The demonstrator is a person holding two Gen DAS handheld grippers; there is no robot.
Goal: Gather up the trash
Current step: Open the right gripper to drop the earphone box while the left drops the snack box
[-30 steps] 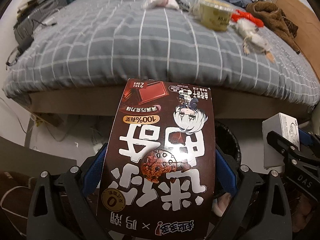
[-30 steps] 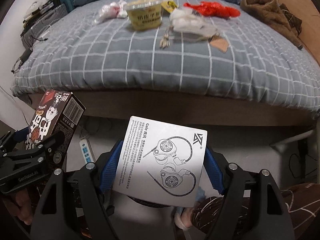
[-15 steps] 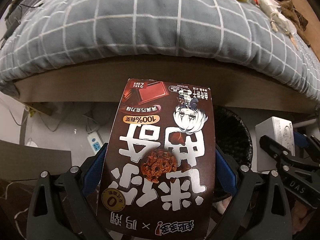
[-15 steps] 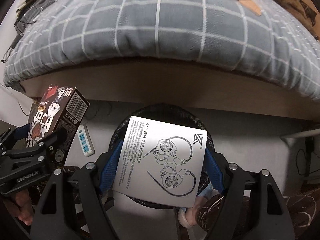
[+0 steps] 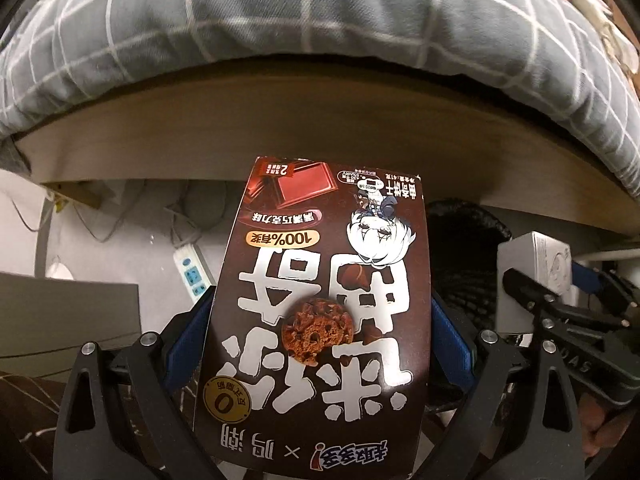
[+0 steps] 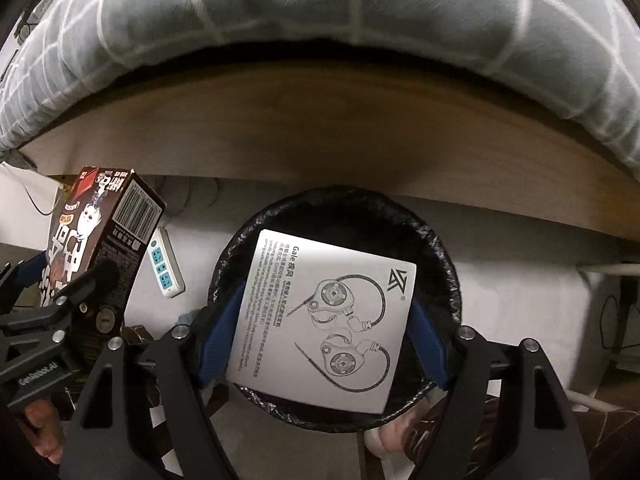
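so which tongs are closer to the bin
Right. The right tongs, holding the white box, hang directly over the bin. The left tongs, holding the brown box, sit off to its left.

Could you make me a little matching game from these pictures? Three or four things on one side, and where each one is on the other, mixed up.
Things:
1. brown cookie box
2. white earphone box
3. black-lined trash bin
4. white power strip

Places:
A. on the floor beside the bin
B. clamped in the right tongs, over the bin's mouth
C. on the floor below the bed's edge
D. clamped in the left tongs

Pairs: 1-D, 2-B, 3-C, 4-A
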